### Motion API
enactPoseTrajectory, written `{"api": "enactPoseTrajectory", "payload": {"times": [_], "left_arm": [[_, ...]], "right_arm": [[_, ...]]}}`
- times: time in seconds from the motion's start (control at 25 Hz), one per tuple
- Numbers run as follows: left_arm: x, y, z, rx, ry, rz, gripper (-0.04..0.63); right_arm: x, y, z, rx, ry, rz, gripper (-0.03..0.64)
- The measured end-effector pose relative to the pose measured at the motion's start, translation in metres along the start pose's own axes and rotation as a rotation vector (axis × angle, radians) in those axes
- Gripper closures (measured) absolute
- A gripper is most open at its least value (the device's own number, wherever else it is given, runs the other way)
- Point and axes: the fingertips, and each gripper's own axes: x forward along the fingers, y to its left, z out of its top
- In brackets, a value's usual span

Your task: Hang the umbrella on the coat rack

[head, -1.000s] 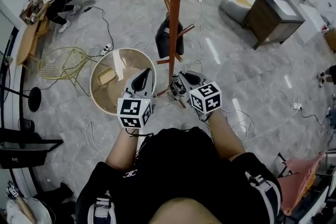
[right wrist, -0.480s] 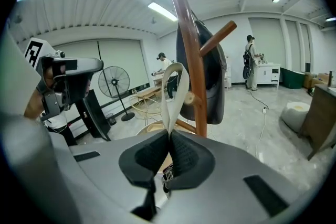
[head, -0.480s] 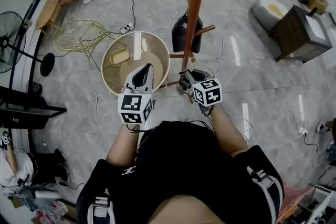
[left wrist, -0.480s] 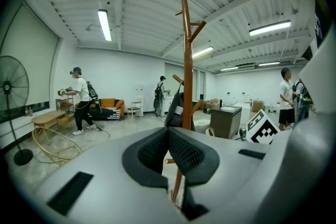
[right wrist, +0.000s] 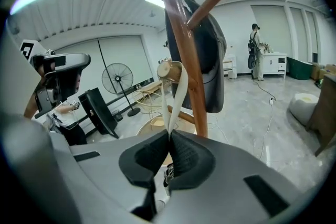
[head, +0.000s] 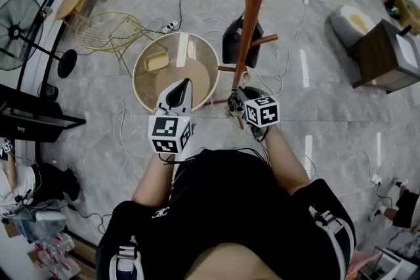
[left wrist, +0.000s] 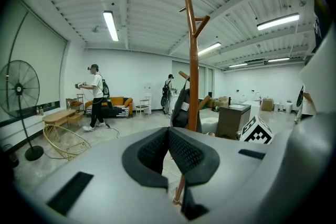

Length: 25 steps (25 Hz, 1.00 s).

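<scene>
The coat rack (head: 252, 10) is an orange-brown wooden pole with angled pegs, and a black bag (head: 234, 42) hangs on it. My right gripper (head: 235, 96) is close against the pole's near side. In the right gripper view, the right gripper (right wrist: 170, 136) is shut on a cream strap (right wrist: 176, 102) that runs up to a pale round knob (right wrist: 169, 68) beside the pole (right wrist: 184, 60). The umbrella's body is hidden. My left gripper (head: 181, 85) is held over the round table, left of the rack. It (left wrist: 168, 134) is shut and empty, facing the pole (left wrist: 193, 76).
A round wooden table (head: 141, 69) stands left of the rack, with a yellow wire chair (head: 108, 33) and a standing fan (head: 20, 23) beyond. Cables (head: 289, 23) trail over the floor. A dark cabinet (head: 387, 56) stands at the right. People stand far back (left wrist: 97, 97).
The head view has swung, so the rack now stands nearer and more upright in it. My right gripper has drawn in closer to the pole; the left keeps its place over the table.
</scene>
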Motion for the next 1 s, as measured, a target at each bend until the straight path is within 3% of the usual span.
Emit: {"api": "enactPoseTrajectory", "payload": {"times": [0.24,0.6,0.84,1.0], "left_arm": [[0.000,-0.001,-0.004,-0.002,0.013,0.038,0.578],[-0.014,0.005,-0.009,-0.006,0.016,0.073,0.578],[-0.020,0.000,-0.009,-0.008,0.008,0.063,0.578],[-0.019,-0.005,-0.009,-0.019,-0.005,0.040,0.578]], "right_arm": [[0.014,-0.020,0.000,0.018,-0.002,-0.003,0.598],[0.026,-0.034,0.003,-0.132,-0.040,-0.161,0.593],[0.000,-0.030,0.013,-0.158,-0.139,-0.194,0.531],[-0.043,-0.022,0.039,-0.177,-0.263,-0.250,0.550]]}}
